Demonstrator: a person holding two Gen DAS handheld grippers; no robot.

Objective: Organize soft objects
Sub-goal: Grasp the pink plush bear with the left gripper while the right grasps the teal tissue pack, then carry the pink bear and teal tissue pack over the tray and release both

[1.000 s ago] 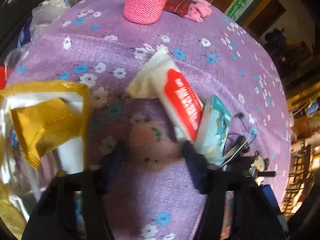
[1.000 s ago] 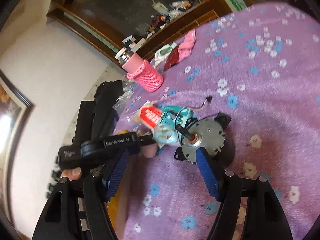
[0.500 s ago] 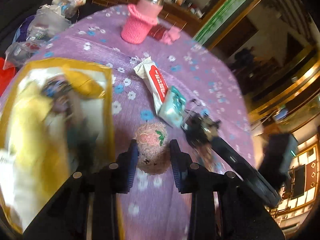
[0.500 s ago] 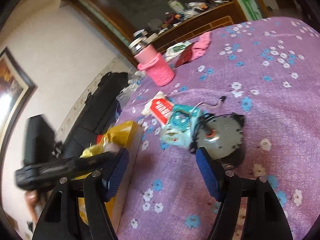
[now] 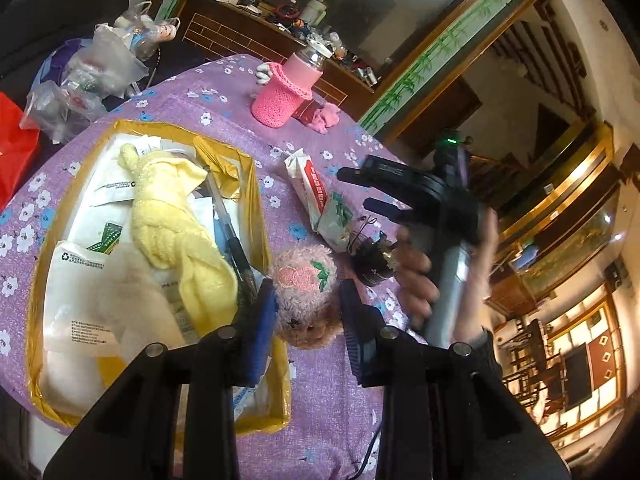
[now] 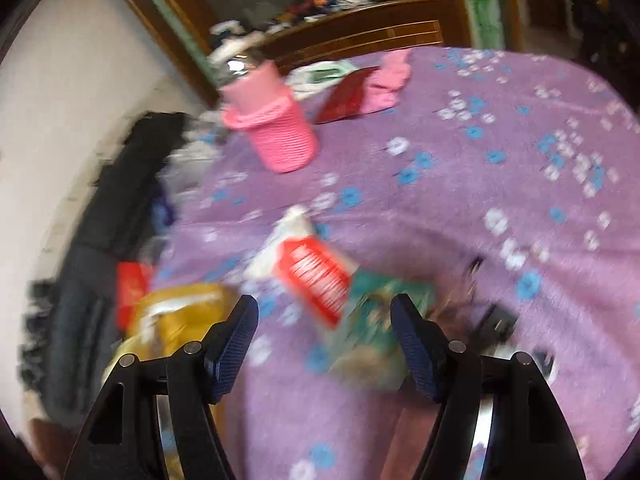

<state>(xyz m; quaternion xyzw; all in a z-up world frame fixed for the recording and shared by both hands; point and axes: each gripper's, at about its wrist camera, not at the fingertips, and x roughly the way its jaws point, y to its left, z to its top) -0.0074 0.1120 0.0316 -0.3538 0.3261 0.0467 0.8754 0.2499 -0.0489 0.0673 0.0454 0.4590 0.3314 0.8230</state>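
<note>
My left gripper [image 5: 307, 316] is shut on a fuzzy pink plush toy [image 5: 306, 292] and holds it above the purple flowered cloth, beside the right wall of the yellow box [image 5: 256, 184]. A yellow towel [image 5: 168, 208] and a pen lie in the box on white packets. My right gripper [image 6: 324, 340] is open and empty; it shows in the left wrist view [image 5: 368, 188] raised over the table. A red-and-white tissue pack [image 6: 316, 276] and a teal tissue pack [image 6: 376, 312] lie just past its fingertips. That view is blurred.
A pink knitted bottle sleeve [image 5: 286, 94] and a pink cloth [image 5: 326, 118] stand at the table's far edge. A small motor with wires [image 5: 370, 258] lies right of the plush. Plastic bags [image 5: 88, 76] and a red bag sit off the table's left.
My left gripper closed on the pink plush and lifted it up and back, next to the box. My right gripper rose and swung left, away from the motor.
</note>
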